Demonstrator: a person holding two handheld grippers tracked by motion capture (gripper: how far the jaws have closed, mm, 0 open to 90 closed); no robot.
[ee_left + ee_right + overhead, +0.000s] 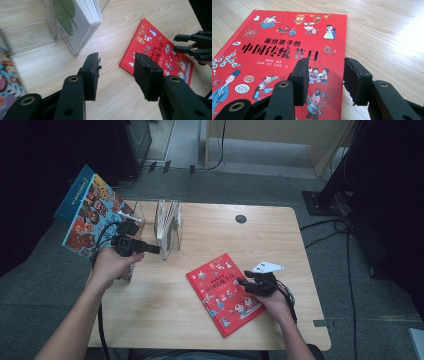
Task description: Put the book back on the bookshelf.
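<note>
Currently a red picture book (225, 293) lies flat on the wooden table (210, 225), face up and turned at an angle, toward the person's right side of the tabletop. The right gripper (246, 283) sits low at the book's right-hand edge, held by the person's right hand (276, 303), with a grey three-cornered plate (267, 267) on top of it. In the right gripper view its jaws stand apart with nothing between them, one jaw over the red cover and the other over the bare wood just beside the book's edge; whether either jaw touches the surface cannot be told. The left gripper (152, 249) is held by the person's left hand (111, 265) near the table's left edge, pointing across the table toward a clear plastic book stand (161, 222). In the left gripper view its jaws are also apart and empty, hanging above bare wood. A white-covered book (80, 25) stands upright in the stand, its pages fanned slightly at the top. Another colourful book (92, 210) leans out past the far-left corner of the table, beside the stand. From the left gripper view the red book shows beyond the jaws, with the other gripper at its far edge.
</note>
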